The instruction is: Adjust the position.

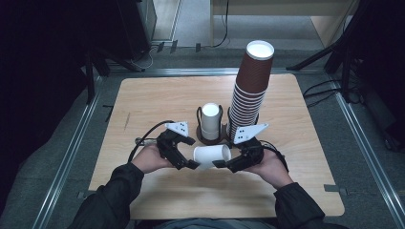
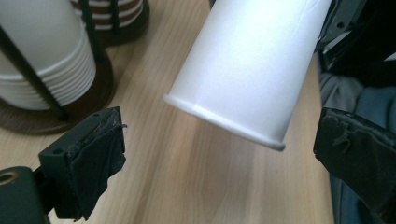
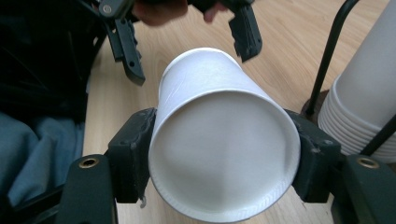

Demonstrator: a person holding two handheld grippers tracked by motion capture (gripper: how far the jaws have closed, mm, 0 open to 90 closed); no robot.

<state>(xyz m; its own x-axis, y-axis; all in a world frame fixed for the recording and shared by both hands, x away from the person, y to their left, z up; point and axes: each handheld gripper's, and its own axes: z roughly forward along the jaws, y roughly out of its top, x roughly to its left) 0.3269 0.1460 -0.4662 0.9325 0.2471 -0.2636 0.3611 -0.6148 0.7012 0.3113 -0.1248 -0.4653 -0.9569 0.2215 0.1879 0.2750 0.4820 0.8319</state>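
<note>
The wooden counter (image 1: 157,95) carries everything, with a person's two dark-sleeved forearms coming in over its near edge. At its far right rises a tall stack of brown cups (image 1: 250,90), leaning a little and showing a white inside at the top. Just left of that stack, a shorter stack of white cups (image 1: 210,121) sits in a dark holder with thin upright rods. In front of the holder, held above the counter between the two hands, a single white cup (image 1: 212,154) lies on its side. The right gripper (image 1: 228,163) has its jaws pinching this cup near its closed bottom, one pad on each side, as the right gripper view shows (image 3: 224,158). The left gripper (image 1: 187,159) faces the cup's rim end; its jaws are spread wide and clear of the cup, whose rim (image 2: 224,126) hangs between them without touching either pad.
</note>
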